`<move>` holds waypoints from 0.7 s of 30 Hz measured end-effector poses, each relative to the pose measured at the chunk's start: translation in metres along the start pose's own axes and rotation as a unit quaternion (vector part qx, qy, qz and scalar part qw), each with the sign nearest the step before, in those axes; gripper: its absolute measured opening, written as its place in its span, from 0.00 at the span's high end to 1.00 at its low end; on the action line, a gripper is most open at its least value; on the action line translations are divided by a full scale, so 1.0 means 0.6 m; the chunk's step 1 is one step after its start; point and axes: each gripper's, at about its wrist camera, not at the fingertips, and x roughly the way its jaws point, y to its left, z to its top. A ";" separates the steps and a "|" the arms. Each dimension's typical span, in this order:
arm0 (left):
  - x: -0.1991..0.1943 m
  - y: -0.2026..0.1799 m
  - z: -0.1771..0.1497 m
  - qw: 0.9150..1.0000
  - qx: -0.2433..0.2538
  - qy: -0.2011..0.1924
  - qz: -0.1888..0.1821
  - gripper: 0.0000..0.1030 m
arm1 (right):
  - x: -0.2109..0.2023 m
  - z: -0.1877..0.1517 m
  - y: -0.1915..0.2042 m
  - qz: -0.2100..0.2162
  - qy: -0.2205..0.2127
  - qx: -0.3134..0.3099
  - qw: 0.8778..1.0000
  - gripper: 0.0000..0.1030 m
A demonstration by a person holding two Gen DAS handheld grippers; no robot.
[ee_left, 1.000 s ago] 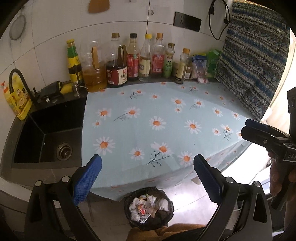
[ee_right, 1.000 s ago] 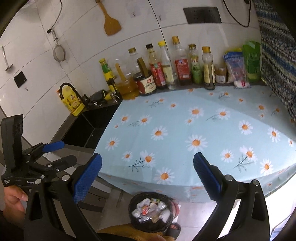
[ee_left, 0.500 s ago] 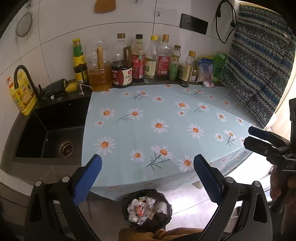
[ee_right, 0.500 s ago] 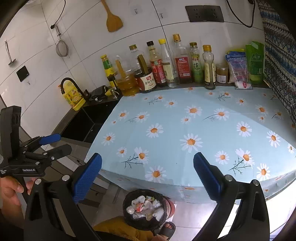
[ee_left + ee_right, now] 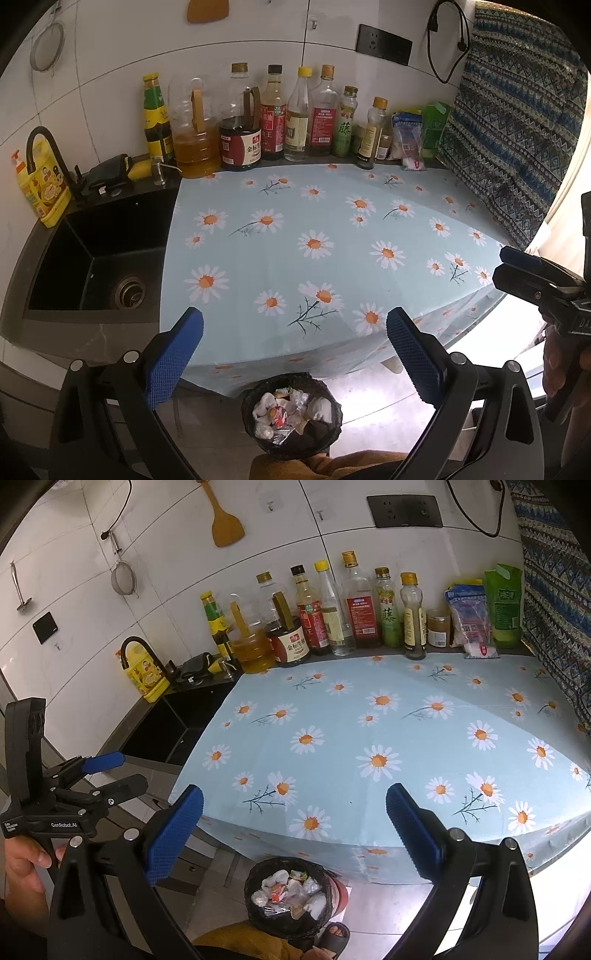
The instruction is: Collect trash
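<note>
Two grippers are up over the counter edge, and neither holds anything.

From the left wrist view, your left gripper point(image 5: 294, 354) has its jaws spread wide, blue pads empty. Down at 6 o'clock, on the floor below the counter edge, stands the trash bin point(image 5: 334, 421), lined with a black bag and filled near the rim with crumpled tissues and wrappers point(image 5: 291, 408). The daisy tablecloth point(image 5: 321, 243) fills the centre with no loose litter that I can see on it. At 9 o'clock is the black sink point(image 5: 92, 258); condiment bottles point(image 5: 273, 114) line the wall at 12 o'clock. Your right gripper point(image 5: 517, 269) shows at 3 o'clock, its fingers nearly together.

From the right wrist view, the right gripper's point(image 5: 294, 834) jaws stand apart with nothing between them. The bin sits at 6 o'clock, just beside a sandalled foot point(image 5: 334, 932). The left gripper point(image 5: 114, 771) appears at 9 o'clock, opened, a hand point(image 5: 22, 864) on its handle.

The collected trash looks light, soft and crushable, so a piece would take a gentle pinch at its bulkiest fold. If you lift the load, I judge the thin bag's rim the place to grip; the film looks slippery and may tear.
</note>
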 end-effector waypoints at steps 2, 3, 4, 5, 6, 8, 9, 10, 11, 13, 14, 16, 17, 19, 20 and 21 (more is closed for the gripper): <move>-0.003 0.000 -0.002 1.000 0.001 -0.002 0.002 0.06 | -0.001 0.000 0.000 -0.002 0.001 -0.003 1.000 0.05; -0.004 0.000 -0.002 1.000 0.001 -0.002 0.001 0.06 | -0.002 0.000 0.000 -0.003 0.000 -0.002 1.000 0.05; -0.005 0.000 -0.003 1.000 0.001 -0.002 0.000 0.06 | -0.004 -0.001 0.000 -0.002 -0.001 0.000 1.000 0.05; -0.005 0.001 -0.003 1.000 0.000 -0.002 0.001 0.06 | -0.004 -0.001 -0.001 -0.003 -0.001 0.003 1.000 0.05; -0.005 0.003 -0.004 1.000 -0.001 -0.001 0.001 0.06 | -0.005 -0.002 0.000 -0.001 -0.001 0.006 1.000 0.05; -0.003 0.003 -0.005 1.000 0.000 0.002 0.001 0.06 | -0.004 0.000 0.004 -0.001 0.004 0.001 1.000 0.05; -0.003 0.003 -0.006 1.000 -0.001 0.002 -0.001 0.06 | -0.004 0.001 0.006 -0.003 0.005 -0.001 1.000 0.05; 0.000 0.003 -0.007 1.000 -0.001 0.006 -0.002 0.06 | -0.006 0.004 0.009 -0.003 0.005 -0.005 1.000 0.05; 0.003 0.001 -0.009 1.000 0.002 0.012 -0.002 0.06 | -0.009 0.008 0.013 -0.003 0.004 -0.008 1.000 0.05; 0.002 -0.004 -0.011 1.000 0.010 0.011 -0.002 0.06 | -0.015 0.012 0.019 -0.003 0.001 -0.015 1.000 0.05; 0.000 -0.006 -0.011 1.000 0.013 0.007 -0.002 0.06 | -0.016 0.013 0.022 -0.003 -0.001 -0.021 1.000 0.05; -0.004 -0.006 -0.011 1.000 0.007 0.004 -0.005 0.06 | -0.019 0.014 0.026 -0.006 -0.005 -0.027 1.000 0.05; -0.006 -0.004 -0.010 1.000 0.001 0.002 -0.008 0.06 | -0.021 0.014 0.025 -0.006 -0.008 -0.024 1.000 0.05; -0.010 -0.001 -0.008 1.000 -0.001 -0.003 -0.007 0.06 | -0.024 0.014 0.022 -0.001 -0.011 -0.016 1.000 0.05; -0.011 0.000 -0.008 1.000 -0.001 -0.004 -0.005 0.06 | -0.022 0.014 0.021 -0.001 -0.010 -0.015 1.000 0.05; -0.011 0.002 -0.007 1.000 -0.003 -0.003 -0.003 0.06 | -0.021 0.013 0.020 -0.001 -0.010 -0.015 1.000 0.05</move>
